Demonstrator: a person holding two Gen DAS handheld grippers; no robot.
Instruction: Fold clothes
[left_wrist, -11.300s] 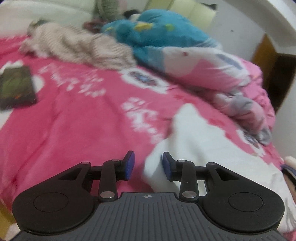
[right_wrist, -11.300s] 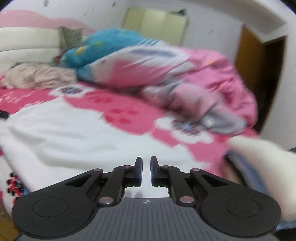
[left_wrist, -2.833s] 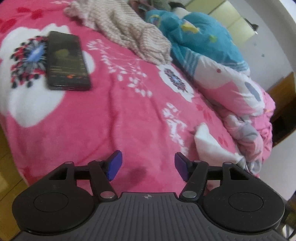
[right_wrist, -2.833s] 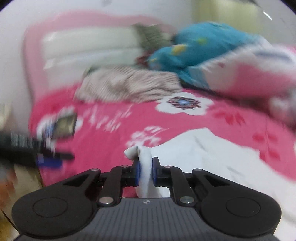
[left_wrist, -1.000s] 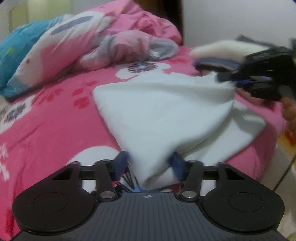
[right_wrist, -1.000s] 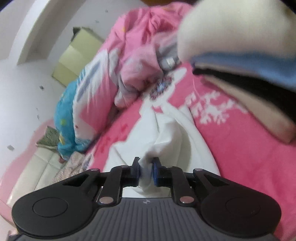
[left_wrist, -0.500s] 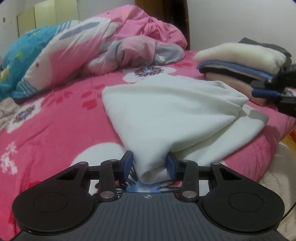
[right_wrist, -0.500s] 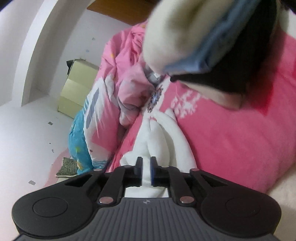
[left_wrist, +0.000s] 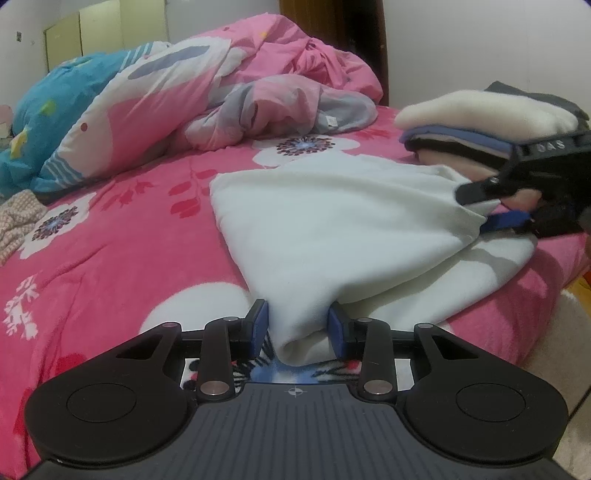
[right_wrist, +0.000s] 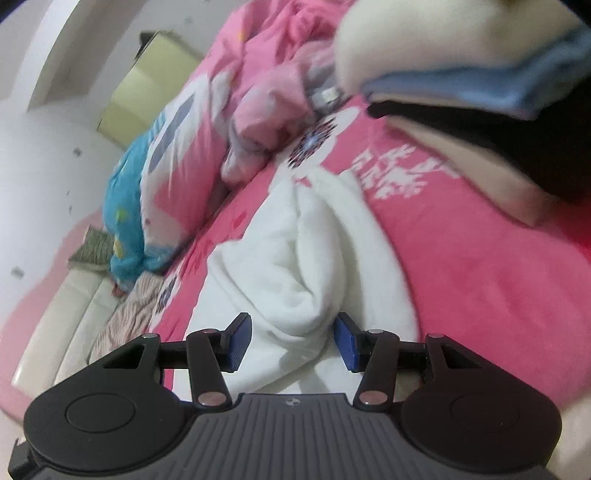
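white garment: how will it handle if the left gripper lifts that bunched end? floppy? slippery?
Likely floppy: the white garment sags and bunches between the left gripper fingers. Probably grippy, since it looks fleecy. The right gripper stands open, so that end would trail.

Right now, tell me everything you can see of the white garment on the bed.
The white garment is soft, fleecy-looking cloth, plain and unpatterned, lying folded over itself on the pink floral bedspread. Its near bunched corner sits between the fingers of the left hand-held gripper, which press against it. The right hand-held gripper stands open around another bunched fold, pads clear of the cloth. A stack of folded clothes lies just beyond it.
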